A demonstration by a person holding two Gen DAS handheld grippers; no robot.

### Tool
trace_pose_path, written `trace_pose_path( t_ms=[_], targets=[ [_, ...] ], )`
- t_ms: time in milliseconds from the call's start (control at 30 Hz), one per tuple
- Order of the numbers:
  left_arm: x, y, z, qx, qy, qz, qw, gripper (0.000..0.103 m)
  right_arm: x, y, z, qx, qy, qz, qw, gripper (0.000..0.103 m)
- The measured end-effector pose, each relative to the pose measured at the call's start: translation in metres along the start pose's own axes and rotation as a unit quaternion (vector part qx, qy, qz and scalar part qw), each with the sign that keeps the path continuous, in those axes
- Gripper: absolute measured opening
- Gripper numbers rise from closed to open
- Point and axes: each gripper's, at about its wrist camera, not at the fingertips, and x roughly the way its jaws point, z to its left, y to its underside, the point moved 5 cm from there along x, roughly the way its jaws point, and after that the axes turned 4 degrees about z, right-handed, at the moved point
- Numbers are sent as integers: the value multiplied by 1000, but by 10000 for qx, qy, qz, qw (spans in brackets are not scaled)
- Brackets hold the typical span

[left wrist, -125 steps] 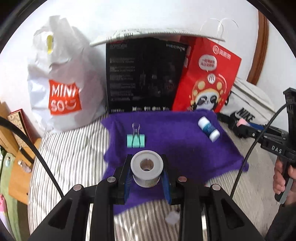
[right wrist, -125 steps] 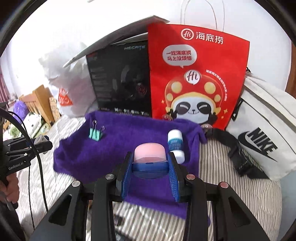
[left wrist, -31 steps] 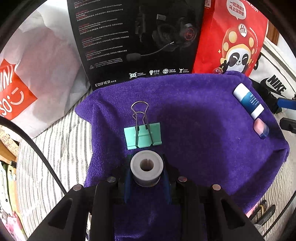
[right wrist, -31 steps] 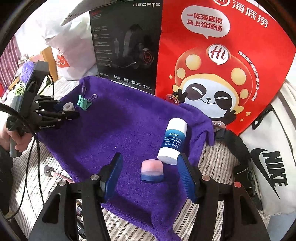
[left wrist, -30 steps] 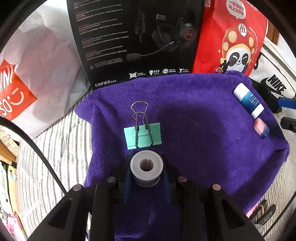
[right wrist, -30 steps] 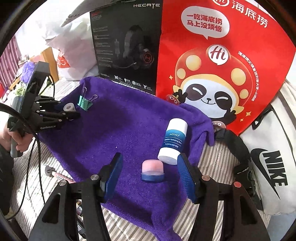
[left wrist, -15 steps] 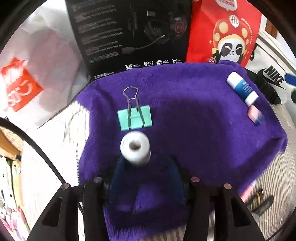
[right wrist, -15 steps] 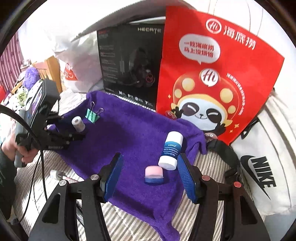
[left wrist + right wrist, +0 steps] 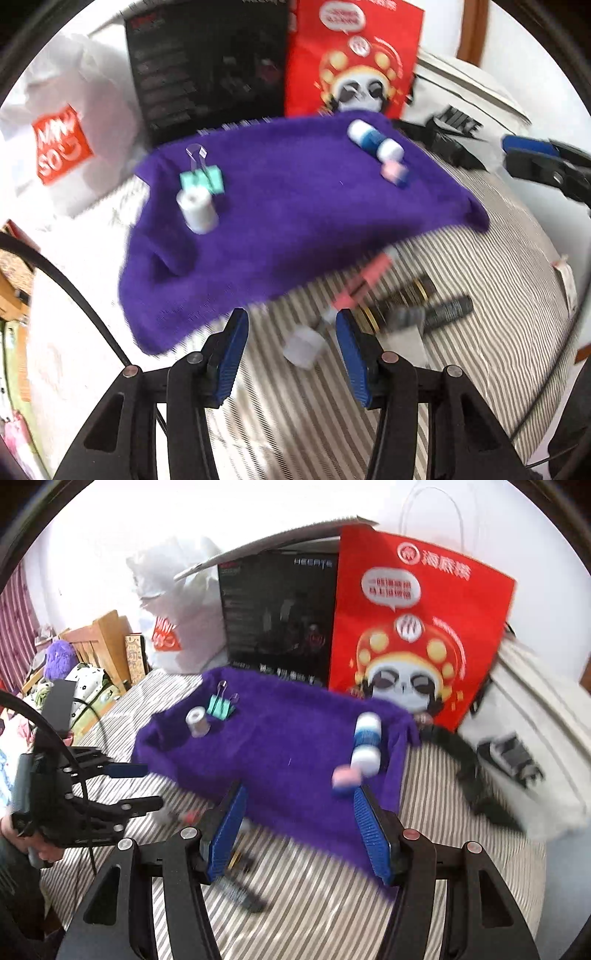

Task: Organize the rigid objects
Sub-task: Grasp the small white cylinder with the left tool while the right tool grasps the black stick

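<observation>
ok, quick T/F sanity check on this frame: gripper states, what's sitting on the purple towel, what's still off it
1. Both grippers are open and hold nothing. True: the left gripper and right gripper each show a wide gap between the fingers.
2. The white tape roll sits on the purple towel beside the green binder clip. True.
3. The pink-capped jar lies on the striped bedding, off the towel. False: it is on the towel, next to the blue-and-white bottle.
4. The towel holds only two objects. False: four are on it.
5. Several items still lie on the striped bedding in front of the towel. True, though blurred.
</observation>
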Motion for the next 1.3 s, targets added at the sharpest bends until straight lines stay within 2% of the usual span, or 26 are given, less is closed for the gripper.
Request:
trace_pose_path(
  t_ms=[67, 133, 300, 367, 500, 667, 733, 900, 1100, 1200, 1300],
  targets=[
    [3, 7, -7, 130, 78, 29, 9999, 47, -6, 18, 3, 135, -63, 12, 9999, 61],
    [13, 7, -5, 255, -59, 73, 9996, 47, -9, 36, 5, 330, -152, 52, 9993, 61],
    [23, 15, -6, 509, -210, 140, 9984, 35, -7, 71, 6, 748, -260, 244, 9966, 61],
    [22, 16, -8, 580, -96, 72, 9982, 27, -1, 83, 3, 921, -264, 414, 9945, 61],
    [19, 19, -14, 720, -230, -22, 9971, 27, 9, 96, 1, 1015, -237, 545, 9931, 61],
    [12, 26, -2, 475, -582, 1, 9972, 27, 30, 105, 15, 688, -214, 631, 9954, 61],
    [9, 31, 7, 326, -616, 2, 9976, 27, 42, 107, 24, 493, -259, 691, 9961, 61],
    [5, 38, 18, -31, -423, -64, 9991, 27, 69, 107, 41, -3, -366, 816, 9960, 61],
    [5, 36, 19, -148, -301, -65, 9994, 27, 85, 100, 49, -475, -364, 807, 9949, 60],
    [5, 37, 20, -148, -295, -82, 9994, 27, 84, 100, 56, -758, -407, 664, 9941, 47],
    [5, 37, 19, -144, -292, -104, 9994, 27, 79, 104, 57, -755, -490, 677, 9936, 36]
  ],
)
